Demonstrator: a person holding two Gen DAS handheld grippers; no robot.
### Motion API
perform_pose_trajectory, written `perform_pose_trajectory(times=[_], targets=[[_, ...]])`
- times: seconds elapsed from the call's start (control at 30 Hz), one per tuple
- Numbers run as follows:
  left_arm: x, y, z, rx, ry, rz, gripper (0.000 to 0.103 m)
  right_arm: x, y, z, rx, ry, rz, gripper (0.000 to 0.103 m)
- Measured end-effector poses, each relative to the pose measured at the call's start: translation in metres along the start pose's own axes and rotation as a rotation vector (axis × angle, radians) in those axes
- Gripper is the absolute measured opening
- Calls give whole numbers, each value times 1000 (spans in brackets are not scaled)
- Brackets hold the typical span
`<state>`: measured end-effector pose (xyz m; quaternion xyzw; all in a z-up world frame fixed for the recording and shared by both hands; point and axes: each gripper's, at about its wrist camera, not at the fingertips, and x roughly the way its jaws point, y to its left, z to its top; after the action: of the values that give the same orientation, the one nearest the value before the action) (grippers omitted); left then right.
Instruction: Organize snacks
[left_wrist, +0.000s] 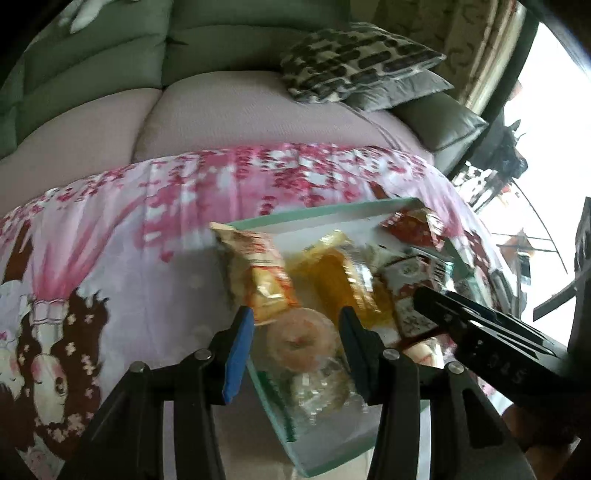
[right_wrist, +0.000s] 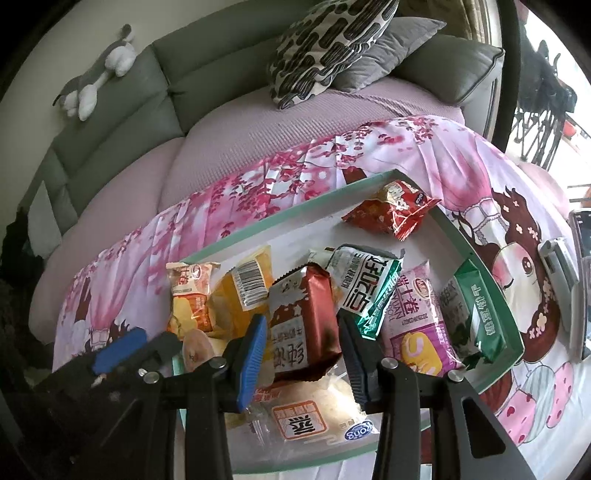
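Straddling a dark red snack packet (right_wrist: 304, 325), right claw (right_wrist: 303, 354) wide open

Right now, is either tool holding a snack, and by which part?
Left tool is open, holding nothing. Right tool straddles the dark red packet at its lower half; whether it grips cannot be told.

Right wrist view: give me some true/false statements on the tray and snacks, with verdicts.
1. The snacks sit in a mint-rimmed white tray. True.
2. The right tongs stand open around a dark red foil packet. True.
3. The red crinkled snack bag lies in the tray's near corner. False: far corner.
4. The tray rests on a bare wooden table. False: on a pink floral printed cloth.
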<state>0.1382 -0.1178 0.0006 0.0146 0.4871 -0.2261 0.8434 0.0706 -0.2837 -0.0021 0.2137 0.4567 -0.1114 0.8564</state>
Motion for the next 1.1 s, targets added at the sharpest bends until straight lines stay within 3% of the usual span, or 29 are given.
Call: perform_pose_trajectory(times=[0.1,0.17,0.3,0.43,0.5,0.6,0.7,0.77,0.93,1.1], targets=[[0,15,0,-52,8,56,54,2,2,-1,-8,16,-12,57],[3,26,-1,-93,23,93,71,3,3,-2,-18,20,-16,58],[10,41,-4,-131,51,147,77,5,6,-3,-39,27,-26,72],[13,49,-8,-129,58,196,87,9,8,-5,-48,34,-31,75],[12,50,-8,-125,53,214,88,12,8,-6,-53,40,-40,86],[13,54,-9,-131,43,230,90,14,9,-6,-66,40,-48,91],[13,59,-10,-149,49,248,100,15,11,-7,-81,43,-48,95],[12,62,-11,-160,49,261,101,14,13,-9,-89,41,-47,102],[-2,63,-13,-159,26,277,101,5,20,-15,-123,23,-49,103],[-23,57,-22,-118,-26,390,101,-9,26,-24,-147,-5,-44,103]])
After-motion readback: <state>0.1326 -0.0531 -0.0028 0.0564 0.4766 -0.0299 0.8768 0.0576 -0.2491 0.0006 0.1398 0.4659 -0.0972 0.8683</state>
